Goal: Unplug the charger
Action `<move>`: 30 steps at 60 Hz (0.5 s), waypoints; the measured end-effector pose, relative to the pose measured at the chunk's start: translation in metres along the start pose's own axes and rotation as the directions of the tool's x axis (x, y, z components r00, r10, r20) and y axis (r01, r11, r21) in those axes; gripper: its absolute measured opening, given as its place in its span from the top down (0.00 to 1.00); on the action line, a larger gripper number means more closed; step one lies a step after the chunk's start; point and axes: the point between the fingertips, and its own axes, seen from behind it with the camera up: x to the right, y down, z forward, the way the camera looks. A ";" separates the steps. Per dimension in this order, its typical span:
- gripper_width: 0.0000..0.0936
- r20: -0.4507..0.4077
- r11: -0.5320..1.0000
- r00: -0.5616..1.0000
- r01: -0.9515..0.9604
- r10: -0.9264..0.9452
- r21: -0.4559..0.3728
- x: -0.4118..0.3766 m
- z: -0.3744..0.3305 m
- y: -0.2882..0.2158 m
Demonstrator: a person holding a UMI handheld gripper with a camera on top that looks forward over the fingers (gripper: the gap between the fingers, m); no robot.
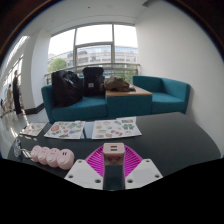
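A small pinkish-beige charger block (112, 152) sits between my gripper's (112, 160) magenta pads (96, 160), and both fingers press on its sides. It is held above the dark table (170, 145). A pink power strip (52, 156) with a row of round sockets lies on the table just left of the fingers. The charger is apart from the strip. A dark part runs back from the charger between the fingers; I cannot tell what it is.
Printed sheets (112, 128) lie on the table beyond the fingers. Further back stand a teal sofa (85, 104) with a black backpack (68, 88), a teal armchair (165, 94) and a low wooden table (128, 98) before large windows.
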 end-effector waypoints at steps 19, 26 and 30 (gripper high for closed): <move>0.69 -0.063 0.989 0.998 -0.034 0.025 -0.147 0.008 0.028 0.044; 0.59 -0.098 0.991 0.995 -0.011 -0.003 -0.135 0.016 0.030 0.042; 0.54 -0.106 0.993 0.994 -0.006 -0.007 -0.120 0.017 0.032 0.037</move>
